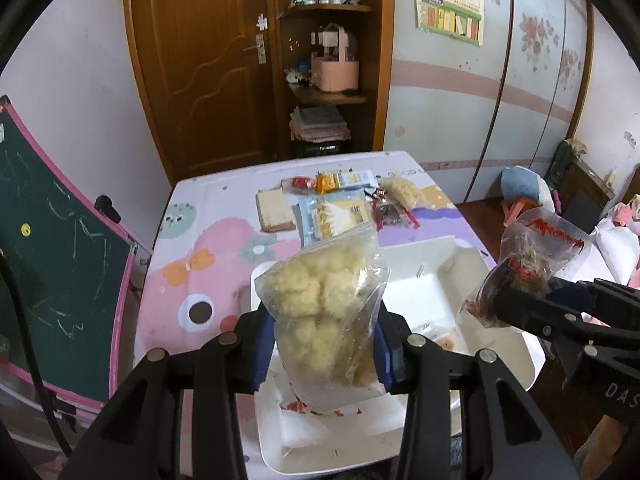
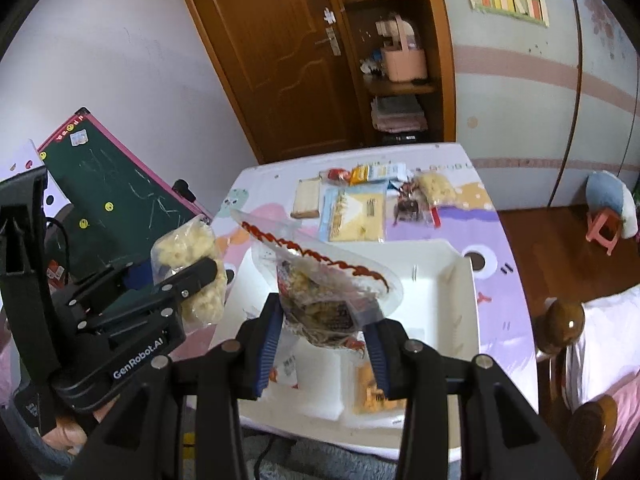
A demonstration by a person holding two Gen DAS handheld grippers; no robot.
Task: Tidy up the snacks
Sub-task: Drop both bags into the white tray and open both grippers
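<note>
My left gripper is shut on a clear bag of pale yellow puffed snacks and holds it above the white divided tray. It also shows in the right wrist view with the yellow bag. My right gripper is shut on a clear bag with a red zigzag top and dark mixed snacks, also above the tray. That bag shows at the right of the left wrist view. Some packets lie in the tray.
Several snack packets lie at the table's far end: a tan wafer pack, a blue-yellow pack, another yellow puff bag. A green chalkboard leans at the left. A bed post stands at the right.
</note>
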